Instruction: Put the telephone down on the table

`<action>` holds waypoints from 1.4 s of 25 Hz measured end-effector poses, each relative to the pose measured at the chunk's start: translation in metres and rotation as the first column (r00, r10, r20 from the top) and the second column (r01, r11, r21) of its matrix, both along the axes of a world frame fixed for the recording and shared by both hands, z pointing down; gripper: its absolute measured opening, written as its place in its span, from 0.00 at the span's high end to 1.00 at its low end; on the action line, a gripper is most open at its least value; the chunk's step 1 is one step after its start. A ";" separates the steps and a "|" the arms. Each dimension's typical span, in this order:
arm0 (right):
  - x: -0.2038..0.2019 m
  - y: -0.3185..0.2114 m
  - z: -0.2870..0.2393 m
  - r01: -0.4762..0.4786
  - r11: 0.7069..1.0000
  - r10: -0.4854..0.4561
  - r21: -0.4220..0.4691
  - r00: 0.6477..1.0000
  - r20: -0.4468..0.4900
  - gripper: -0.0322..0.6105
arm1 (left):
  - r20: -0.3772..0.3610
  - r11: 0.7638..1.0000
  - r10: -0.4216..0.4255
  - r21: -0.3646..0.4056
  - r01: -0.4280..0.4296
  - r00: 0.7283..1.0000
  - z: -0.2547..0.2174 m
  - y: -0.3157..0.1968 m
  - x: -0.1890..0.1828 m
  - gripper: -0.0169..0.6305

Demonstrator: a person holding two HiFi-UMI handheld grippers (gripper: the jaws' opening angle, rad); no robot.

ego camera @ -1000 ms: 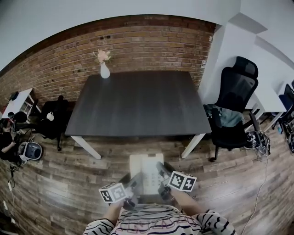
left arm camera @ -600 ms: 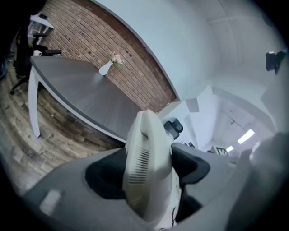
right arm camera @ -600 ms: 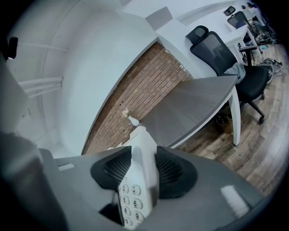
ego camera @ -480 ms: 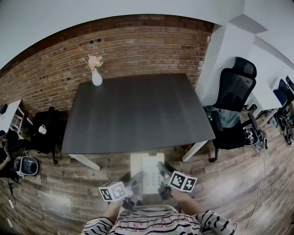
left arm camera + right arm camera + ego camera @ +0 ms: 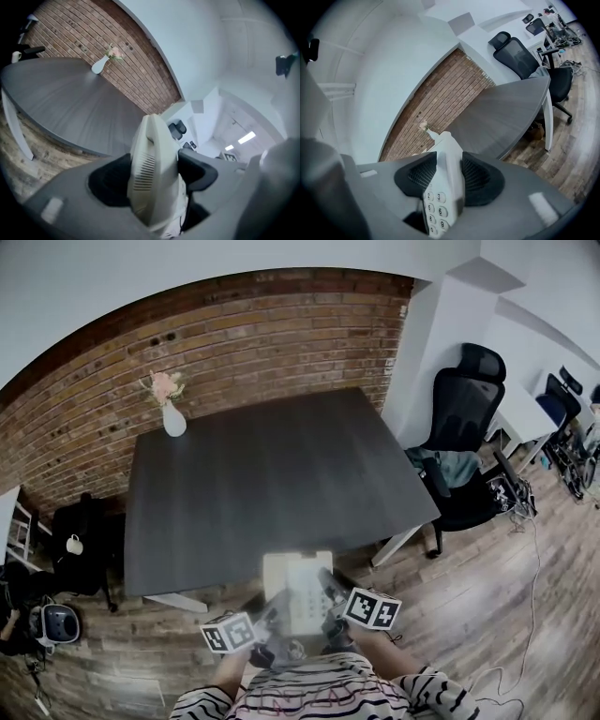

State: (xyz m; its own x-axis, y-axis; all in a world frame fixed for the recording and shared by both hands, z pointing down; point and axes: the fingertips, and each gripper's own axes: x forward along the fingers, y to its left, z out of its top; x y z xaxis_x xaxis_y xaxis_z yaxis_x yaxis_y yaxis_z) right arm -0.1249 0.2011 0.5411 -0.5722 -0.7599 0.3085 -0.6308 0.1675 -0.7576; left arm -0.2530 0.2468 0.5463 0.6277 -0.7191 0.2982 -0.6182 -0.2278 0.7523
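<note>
Near table (image 5: 281, 474), telephone (image 5: 298, 585) clamped by left tool (image 5: 157, 166), right tool (image 5: 449, 174), underside hidden

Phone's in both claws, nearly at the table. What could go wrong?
The telephone hangs between the left claw and right claw, each pinching one thin side; if they drift apart, it may twist or drop. It is only at the table's near edge, so releasing now risks a fall to the floor.

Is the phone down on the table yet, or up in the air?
In the air. The left gripper and right gripper clamp the phone by the table's near edge, not resting on it.
</note>
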 end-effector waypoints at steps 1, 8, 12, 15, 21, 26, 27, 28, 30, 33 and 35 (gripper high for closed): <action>-0.001 -0.003 0.000 -0.009 1.000 0.009 -0.001 1.000 -0.002 0.71 | -0.002 1.000 0.009 0.000 -0.009 1.000 0.000 -0.004 -0.001 0.50; 0.017 -0.025 0.003 -0.048 0.999 0.048 -0.011 0.999 -0.011 0.71 | -0.016 0.999 0.049 -0.011 -0.049 0.999 0.006 -0.032 0.014 0.50; 0.034 -0.049 0.009 -0.058 0.998 0.058 -0.016 0.998 0.004 0.71 | -0.011 0.998 0.060 -0.017 -0.060 0.998 0.010 -0.057 0.031 0.50; 0.055 -0.072 0.010 -0.055 0.998 0.055 -0.016 0.998 0.009 0.71 | -0.010 0.998 0.056 -0.022 -0.056 0.998 0.012 -0.079 0.052 0.50; 0.112 -0.133 0.000 -0.033 0.999 0.033 0.001 0.999 0.000 0.71 | -0.013 0.999 0.035 -0.005 -0.035 0.999 0.003 -0.137 0.110 0.50; 0.160 -0.182 -0.003 -0.005 1.000 0.005 0.013 1.000 -0.002 0.71 | -0.022 1.000 0.006 0.004 -0.006 1.000 0.003 -0.183 0.158 0.50; 0.169 -0.192 -0.004 0.002 1.000 -0.002 0.016 1.000 -0.003 0.71 | -0.021 1.000 -0.001 0.009 0.001 1.000 0.002 -0.192 0.166 0.50; 0.177 -0.202 -0.005 0.009 1.000 -0.009 0.020 1.000 -0.004 0.71 | -0.021 1.000 -0.008 0.012 0.008 1.000 0.001 -0.201 0.175 0.50; 0.194 -0.219 -0.007 0.021 0.999 -0.021 0.026 1.000 -0.006 0.71 | -0.021 1.000 -0.022 0.015 0.022 1.000 0.000 -0.218 0.192 0.50; 0.215 -0.242 -0.010 0.041 0.999 -0.041 0.030 0.999 -0.002 0.71 | -0.021 0.999 -0.043 0.016 0.043 0.999 -0.002 -0.238 0.215 0.50; 0.227 -0.253 -0.011 0.055 0.998 -0.055 0.033 0.999 0.001 0.71 | -0.023 0.998 -0.055 0.021 0.055 0.998 -0.004 -0.248 0.227 0.50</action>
State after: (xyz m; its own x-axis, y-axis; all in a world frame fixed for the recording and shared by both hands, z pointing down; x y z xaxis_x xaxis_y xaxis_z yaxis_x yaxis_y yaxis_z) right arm 0.1018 -0.0520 0.5303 -0.6137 -0.7373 0.2825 -0.6188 0.2268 -0.7521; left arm -0.0261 -0.0009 0.5425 0.5935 -0.7586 0.2690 -0.6134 -0.2100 0.7613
